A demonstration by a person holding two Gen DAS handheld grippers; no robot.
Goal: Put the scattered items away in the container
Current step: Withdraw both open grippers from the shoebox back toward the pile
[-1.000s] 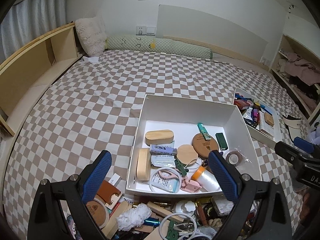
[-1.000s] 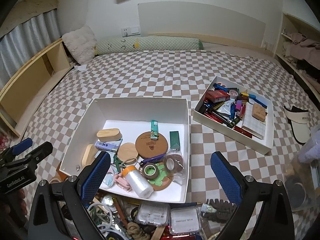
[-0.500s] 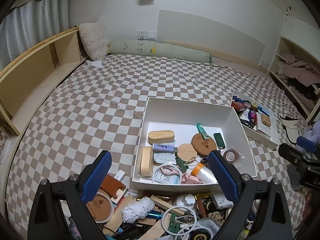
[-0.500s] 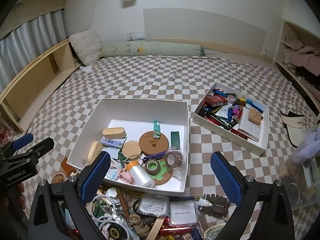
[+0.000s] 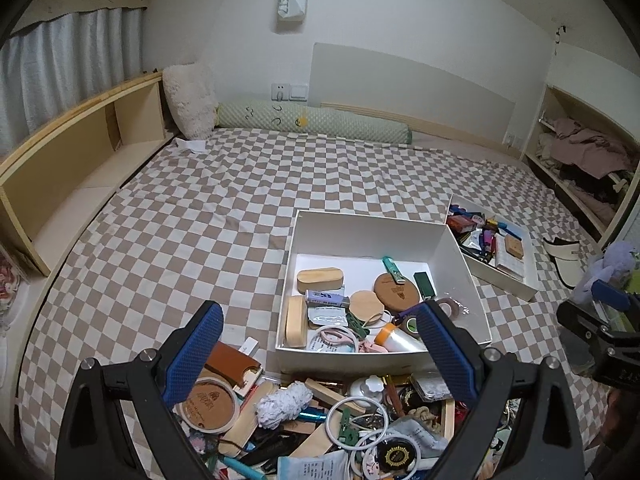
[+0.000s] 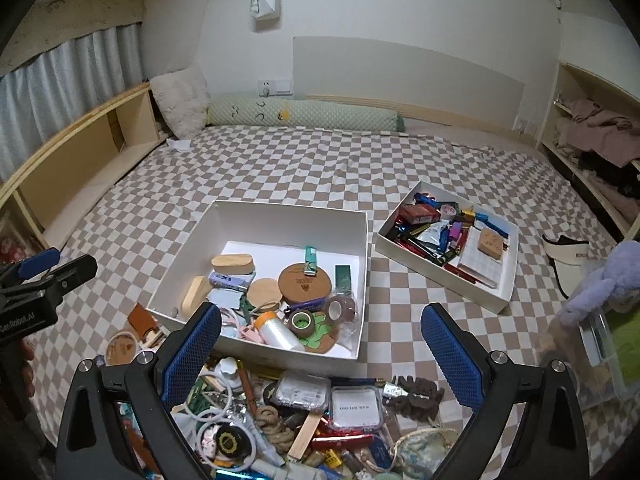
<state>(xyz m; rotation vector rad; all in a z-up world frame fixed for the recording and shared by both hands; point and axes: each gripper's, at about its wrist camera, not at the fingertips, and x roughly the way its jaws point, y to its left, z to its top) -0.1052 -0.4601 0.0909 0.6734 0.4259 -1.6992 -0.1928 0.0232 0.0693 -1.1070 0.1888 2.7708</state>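
Observation:
A big white box [image 5: 372, 226] [image 6: 288, 212] sits on the checkered bed, holding wooden cases, cork discs, tape rolls, a green lighter and a bottle. A heap of scattered items [image 5: 340, 420] [image 6: 304, 420] lies on the bed just in front of it: white rings, a brown card holder [image 5: 232, 364], clear plastic cases [image 6: 354, 402], rope, pens. My left gripper [image 5: 318, 340] hangs open above the heap with nothing between its fingers. My right gripper [image 6: 320, 340] is open too, over the heap's right part and the box's near wall.
A smaller white tray [image 6: 502, 294] [image 5: 528, 284] full of pens and packets lies to the right of the box. A white visor cap [image 6: 564, 250], a purple plush toy [image 6: 604, 280] and a clear bin stand at the right edge. Wooden shelves line the left side.
Both grippers have drawn back and up from the box, so more of the heap shows below them. Both stay open and empty.

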